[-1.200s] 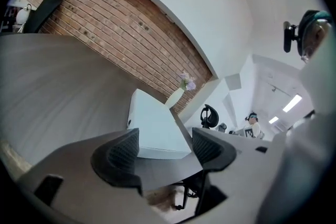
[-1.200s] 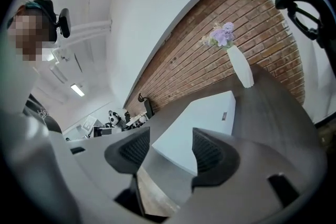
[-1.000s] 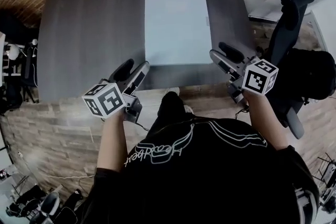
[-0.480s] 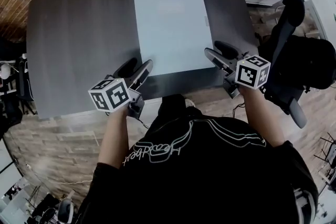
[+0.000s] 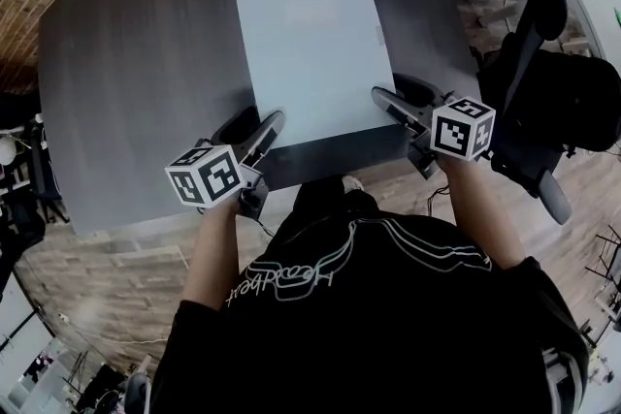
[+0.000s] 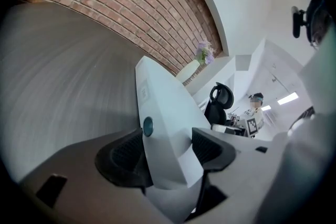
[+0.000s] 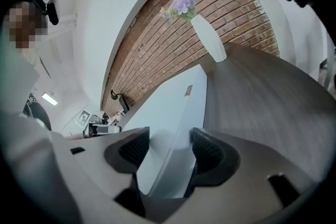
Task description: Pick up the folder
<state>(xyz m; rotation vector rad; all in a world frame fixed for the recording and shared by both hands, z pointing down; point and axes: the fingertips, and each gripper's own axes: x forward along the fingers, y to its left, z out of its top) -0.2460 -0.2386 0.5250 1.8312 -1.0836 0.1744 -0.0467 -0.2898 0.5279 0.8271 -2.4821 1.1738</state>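
Head view showed the pale folder [image 5: 310, 44] lying flat on the dark grey table [image 5: 146, 63], its near edge close to the table edge in front of you. You held your left gripper [image 5: 254, 126] at the folder's near left corner and your right gripper [image 5: 400, 97] at its near right corner. Left gripper view showed those jaws apart, with the corner and its round teal snap [image 6: 148, 125] lying between the pads. Right gripper view showed the same on its side: the jaws stood apart, straddling the folder's edge. Beyond the folder, at the far end of the table, a white vase [image 7: 209, 36] of purple flowers [image 7: 182, 3] stood before the brick wall [image 7: 173, 55].
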